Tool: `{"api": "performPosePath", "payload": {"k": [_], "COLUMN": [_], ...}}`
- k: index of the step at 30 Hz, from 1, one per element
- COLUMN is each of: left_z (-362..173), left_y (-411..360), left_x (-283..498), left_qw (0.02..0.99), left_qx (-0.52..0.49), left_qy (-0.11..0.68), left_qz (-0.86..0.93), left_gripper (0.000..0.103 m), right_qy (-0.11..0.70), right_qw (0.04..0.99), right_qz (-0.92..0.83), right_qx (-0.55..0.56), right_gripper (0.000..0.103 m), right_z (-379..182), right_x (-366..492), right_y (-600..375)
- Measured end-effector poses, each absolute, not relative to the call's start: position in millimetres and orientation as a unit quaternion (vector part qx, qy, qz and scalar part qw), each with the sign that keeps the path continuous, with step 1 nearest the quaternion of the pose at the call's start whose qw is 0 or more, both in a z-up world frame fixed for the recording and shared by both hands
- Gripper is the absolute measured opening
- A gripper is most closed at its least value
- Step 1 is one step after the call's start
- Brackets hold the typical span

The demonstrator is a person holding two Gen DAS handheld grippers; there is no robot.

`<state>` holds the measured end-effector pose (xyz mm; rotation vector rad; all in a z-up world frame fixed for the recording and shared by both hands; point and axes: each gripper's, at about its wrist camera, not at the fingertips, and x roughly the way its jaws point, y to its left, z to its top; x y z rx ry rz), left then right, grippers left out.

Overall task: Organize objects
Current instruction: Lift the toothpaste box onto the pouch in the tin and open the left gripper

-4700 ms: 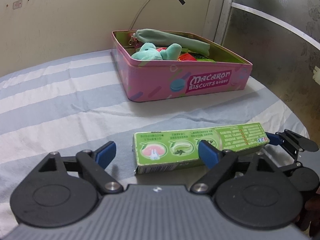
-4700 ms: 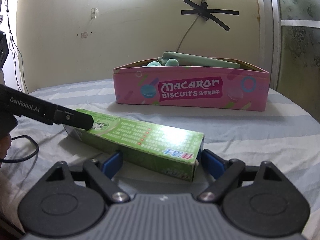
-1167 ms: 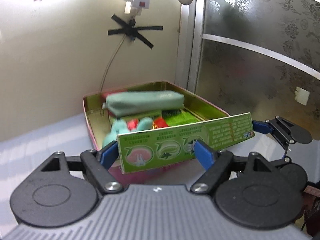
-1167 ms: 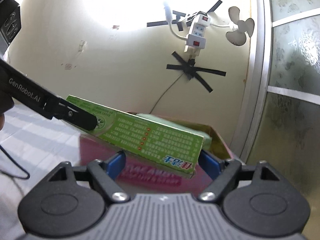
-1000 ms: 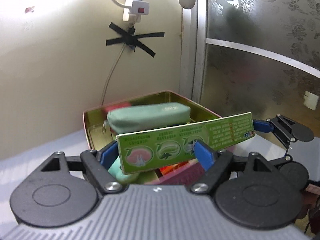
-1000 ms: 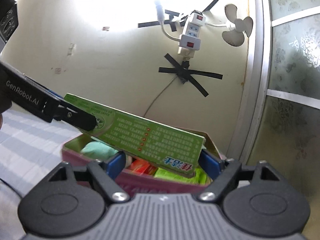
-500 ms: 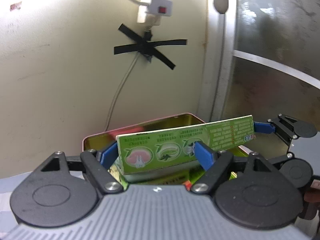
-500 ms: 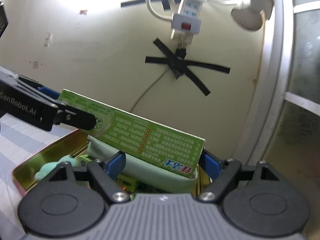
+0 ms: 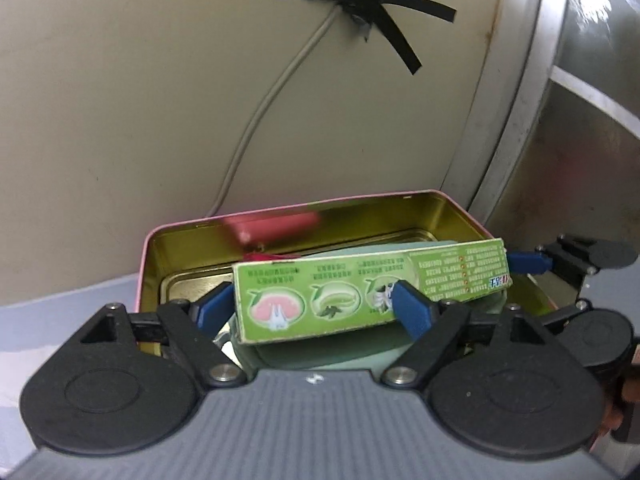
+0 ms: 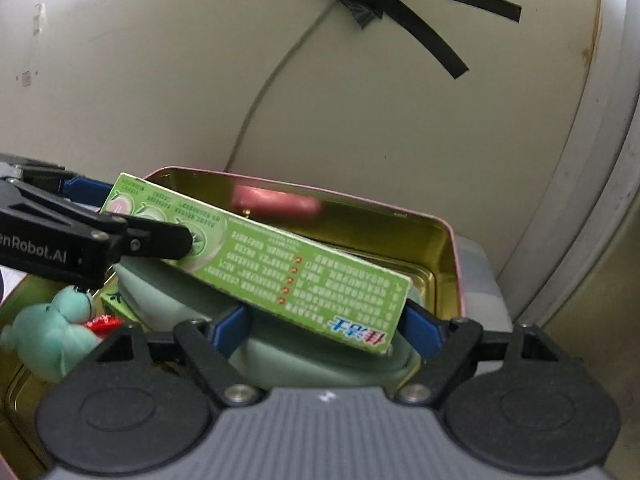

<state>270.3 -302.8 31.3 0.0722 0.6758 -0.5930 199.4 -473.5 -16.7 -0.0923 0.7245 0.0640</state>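
Note:
Both grippers hold one long green box (image 9: pixel 360 286), one at each end, over the open pink biscuit tin (image 9: pixel 280 220). My left gripper (image 9: pixel 308 308) is shut on the end with the round pictures. My right gripper (image 10: pixel 324 330) is shut on the other end of the green box (image 10: pixel 280 264). The box hangs just above a pale green pouch (image 10: pixel 312 360) that lies in the tin (image 10: pixel 448 248). A teal plush toy (image 10: pixel 48 332) and a red wrapped item (image 10: pixel 102 322) lie in the tin at the left of the right wrist view.
The tin stands close to a cream wall (image 9: pixel 160 80) with a cable (image 9: pixel 256 120) taped to it. A metal door frame (image 9: pixel 508 92) rises to the right of the tin. Striped blue cloth (image 9: pixel 60 300) covers the surface to the left.
Both grippers carried the green box up from the cloth and forward over the tin. In the last half second it came lower and closer to the pouch and the tin's far wall.

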Motion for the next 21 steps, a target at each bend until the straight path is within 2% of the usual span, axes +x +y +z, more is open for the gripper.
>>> {"api": "performPosePath", "payload": {"k": [5, 14, 21], "left_z": [35, 68, 74], "left_y": [-296, -272, -253], "left_x": [265, 198, 123], "left_qw": [0.895, 0.913, 0.926], "left_qx": [0.017, 0.035, 0.074], "left_qy": [0.344, 0.286, 0.257], "left_qz": [-0.283, -0.287, -0.266], "left_gripper": [0.09, 0.09, 0.09], "right_qy": [0.342, 0.289, 0.255], "right_qw": [0.939, 0.957, 0.966], "right_qz": [0.024, 0.019, 0.026], "right_qx": [-0.036, -0.022, 0.041], "right_gripper": [0.09, 0.091, 0.09], "right_z": [-10, 9, 19], "right_x": [188, 101, 29], "right_y": [-474, -458, -443]}}
